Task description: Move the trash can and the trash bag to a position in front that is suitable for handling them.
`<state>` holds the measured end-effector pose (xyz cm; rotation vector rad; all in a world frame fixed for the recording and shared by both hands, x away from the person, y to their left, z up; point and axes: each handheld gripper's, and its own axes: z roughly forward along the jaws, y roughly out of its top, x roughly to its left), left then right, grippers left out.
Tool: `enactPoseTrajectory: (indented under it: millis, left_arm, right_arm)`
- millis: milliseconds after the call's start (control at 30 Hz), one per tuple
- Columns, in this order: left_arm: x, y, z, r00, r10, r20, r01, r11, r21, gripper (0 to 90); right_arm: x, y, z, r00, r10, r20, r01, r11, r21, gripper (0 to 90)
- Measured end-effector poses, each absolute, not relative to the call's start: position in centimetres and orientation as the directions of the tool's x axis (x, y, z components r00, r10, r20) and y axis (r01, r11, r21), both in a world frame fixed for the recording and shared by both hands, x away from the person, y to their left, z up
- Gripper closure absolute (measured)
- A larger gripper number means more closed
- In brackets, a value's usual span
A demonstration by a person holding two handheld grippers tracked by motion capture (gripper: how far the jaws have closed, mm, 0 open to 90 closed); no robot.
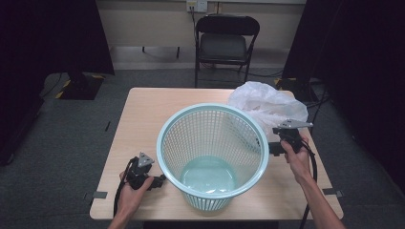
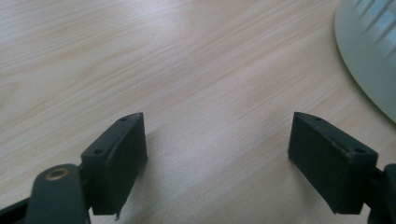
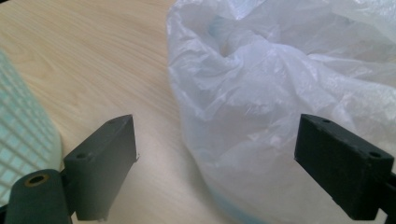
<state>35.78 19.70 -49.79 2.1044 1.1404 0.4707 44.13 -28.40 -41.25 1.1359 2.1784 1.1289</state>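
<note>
A pale wood-grain laminate bench, square with rounded corners, carries a round mint-green plastic mesh basket. The basket stands upright at the middle of the bench, nearer the near edge, its open mouth facing up and its axis vertical. Its wall is a fine lattice tapering down to a solid, smooth base; the rim is a plain thick band.

A crumpled, translucent white plastic bag sits at the far right corner of the bench, just beside the basket's rim. In the right gripper view the film is thin, creased and glossy, gathered into a loose mound with a fold open at its top, and a faint blue-green tint shows along its lower edge.

The left tool lies low over bare bench near the near left corner, beside the basket; its two black blocky jaws stand spread with nothing between them. The right tool is held near the right edge, jaws spread wide, the bag just ahead of them and not gripped.

A black folding chair stands on the floor beyond the far edge.
</note>
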Motion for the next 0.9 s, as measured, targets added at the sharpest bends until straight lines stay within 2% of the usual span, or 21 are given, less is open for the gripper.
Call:
enactPoseTrajectory:
  millis: [167, 400, 467, 500, 567, 600, 667, 700, 767, 900]
  left_arm:
    - [35.7, 19.5, -50.0, 0.549, 0.836, -0.002, 0.575, -0.376, 0.727, 14.3]
    - [35.7, 19.7, -50.2, 0.557, 0.83, -0.008, 0.565, -0.372, 0.736, 13.7]
    - [35.7, 19.7, -50.2, 0.557, 0.83, -0.008, 0.565, -0.372, 0.736, 13.7]
    - [35.7, 19.7, -50.2, 0.558, 0.83, -0.008, 0.565, -0.372, 0.736, 13.7]
    - [35.7, 19.7, -50.2, 0.558, 0.83, -0.008, 0.565, -0.372, 0.736, 13.8]
    - [35.7, 19.7, -50.2, 0.558, 0.83, -0.008, 0.565, -0.372, 0.736, 13.8]
    - [35.7, 19.7, -50.2, 0.557, 0.83, -0.008, 0.565, -0.372, 0.736, 13.8]
    - [35.7, 19.7, -50.2, 0.558, 0.83, -0.008, 0.565, -0.372, 0.736, 13.8]
    - [35.7, 19.7, -50.2, 0.557, 0.83, -0.008, 0.565, -0.372, 0.736, 13.8]
    - [35.7, 19.7, -50.2, 0.557, 0.83, -0.009, 0.565, -0.372, 0.737, 13.7]
  right_arm:
    - [46.1, -28.2, -42.4, -0.553, 0.831, -0.054, 0.503, 0.385, 0.774, 13.0]
    - [47.4, -28.1, -44.4, -0.577, 0.816, -0.032, 0.531, 0.404, 0.745, 14.3]
    - [47.6, -28.1, -44.9, -0.574, 0.819, -0.023, 0.544, 0.403, 0.736, 21.3]
    - [47.6, -28.1, -45.1, -0.579, 0.815, -0.025, 0.548, 0.411, 0.728, 30.6]
    - [47.4, -28.1, -45.5, -0.589, 0.808, -0.012, 0.556, 0.416, 0.72, 37.8]
    - [47.3, -28.2, -45.6, -0.594, 0.805, -0.007, 0.556, 0.416, 0.72, 48.3]
    - [47.2, -28.4, -45.8, -0.599, 0.801, 0.006, 0.559, 0.413, 0.719, 54.8]
    - [47.0, -28.5, -45.9, -0.6, 0.8, 0.01, 0.564, 0.415, 0.714, 61.6]
    - [46.7, -28.7, -45.9, -0.604, 0.797, 0.012, 0.558, 0.411, 0.721, 69.1]
    - [45.6, -29.1, -45.9, -0.61, 0.791, 0.033, 0.557, 0.4, 0.728, 78.2]
